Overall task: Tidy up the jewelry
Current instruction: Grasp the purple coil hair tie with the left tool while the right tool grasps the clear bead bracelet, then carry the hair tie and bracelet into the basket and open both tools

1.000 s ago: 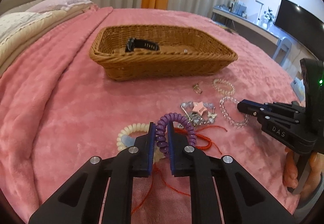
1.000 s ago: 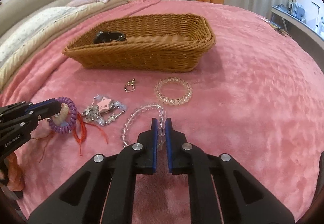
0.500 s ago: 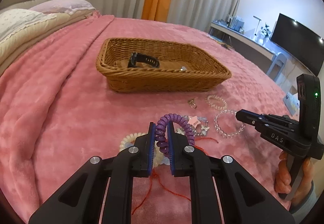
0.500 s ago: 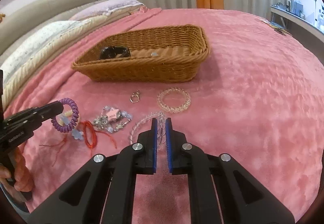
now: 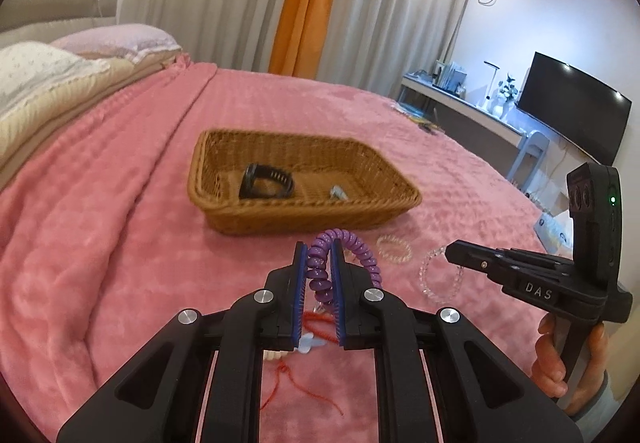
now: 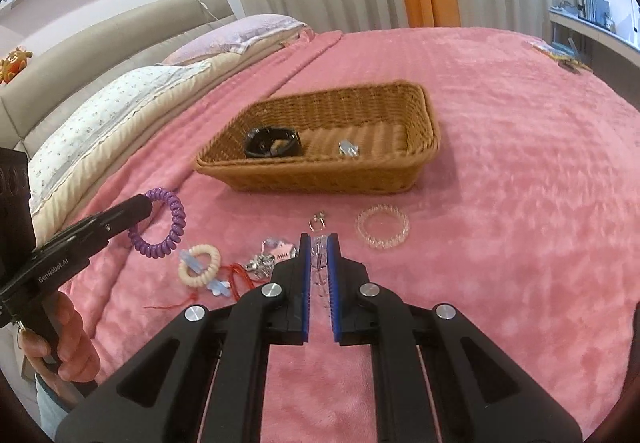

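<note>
My left gripper (image 5: 318, 247) is shut on a purple spiral coil band (image 5: 362, 255) and holds it above the pink blanket; the band hangs from the gripper (image 6: 146, 203) in the right wrist view too. My right gripper (image 6: 319, 241) is shut on a clear bead bracelet (image 6: 319, 263), which dangles below its tip (image 5: 454, 254) as a loop (image 5: 430, 279). Beyond both stands a wicker basket (image 6: 432, 131) holding a black watch (image 6: 272, 143) and a small silvery piece (image 6: 348, 149).
On the blanket lie a second clear bracelet (image 6: 383, 231), a small metal clasp (image 6: 318, 223), a pink star charm cluster (image 6: 276, 253), a cream coil band (image 6: 200, 265) and red string (image 6: 240, 275). Pillows lie to the left; a desk and screen stand at the right.
Both grippers have risen off the blanket and tipped up. The purple band has lifted away from the cream coil, and the bead bracelet has come up with the right gripper.
</note>
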The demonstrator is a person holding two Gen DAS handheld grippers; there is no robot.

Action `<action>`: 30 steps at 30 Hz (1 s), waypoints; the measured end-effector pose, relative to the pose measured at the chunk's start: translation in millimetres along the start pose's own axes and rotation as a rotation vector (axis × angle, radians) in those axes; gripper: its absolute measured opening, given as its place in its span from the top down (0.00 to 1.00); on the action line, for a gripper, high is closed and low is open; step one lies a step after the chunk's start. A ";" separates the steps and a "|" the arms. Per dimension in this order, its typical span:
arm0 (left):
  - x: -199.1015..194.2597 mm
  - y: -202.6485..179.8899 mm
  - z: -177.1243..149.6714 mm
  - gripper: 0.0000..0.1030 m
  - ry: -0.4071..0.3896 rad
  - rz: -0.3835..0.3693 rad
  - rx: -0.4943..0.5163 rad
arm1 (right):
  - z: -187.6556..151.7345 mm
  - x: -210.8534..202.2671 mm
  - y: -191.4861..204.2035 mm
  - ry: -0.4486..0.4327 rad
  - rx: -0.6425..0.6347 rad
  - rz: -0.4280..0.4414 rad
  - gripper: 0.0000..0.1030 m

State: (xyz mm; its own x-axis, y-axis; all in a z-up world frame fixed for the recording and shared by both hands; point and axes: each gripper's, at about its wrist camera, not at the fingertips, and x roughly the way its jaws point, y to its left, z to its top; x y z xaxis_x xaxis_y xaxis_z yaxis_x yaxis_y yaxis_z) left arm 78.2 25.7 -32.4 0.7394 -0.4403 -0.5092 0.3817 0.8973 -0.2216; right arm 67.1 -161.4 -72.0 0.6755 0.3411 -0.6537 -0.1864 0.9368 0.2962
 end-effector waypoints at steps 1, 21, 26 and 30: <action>-1.5 -2.3 3.6 0.90 -0.004 0.003 0.007 | 5.3 -2.6 0.8 -0.006 -0.007 -0.003 0.94; 111.6 13.2 90.5 0.90 0.049 0.023 -0.018 | 120.8 91.2 -10.0 0.010 -0.009 -0.005 0.94; 141.8 21.2 84.8 0.90 0.098 0.022 -0.025 | 122.3 125.9 -23.3 0.057 0.012 -0.016 0.94; 162.1 20.5 82.5 0.90 0.137 0.026 -0.017 | 116.3 139.6 -38.0 0.075 0.032 -0.053 0.94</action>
State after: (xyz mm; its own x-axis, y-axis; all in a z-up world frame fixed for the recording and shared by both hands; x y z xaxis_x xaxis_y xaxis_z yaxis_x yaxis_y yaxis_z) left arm 251.6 -29.8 -51.0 0.6658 -0.4093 -0.6239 0.3526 0.9094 -0.2204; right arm 251.5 -158.5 -93.6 0.6284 0.2975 -0.7188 -0.1283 0.9510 0.2814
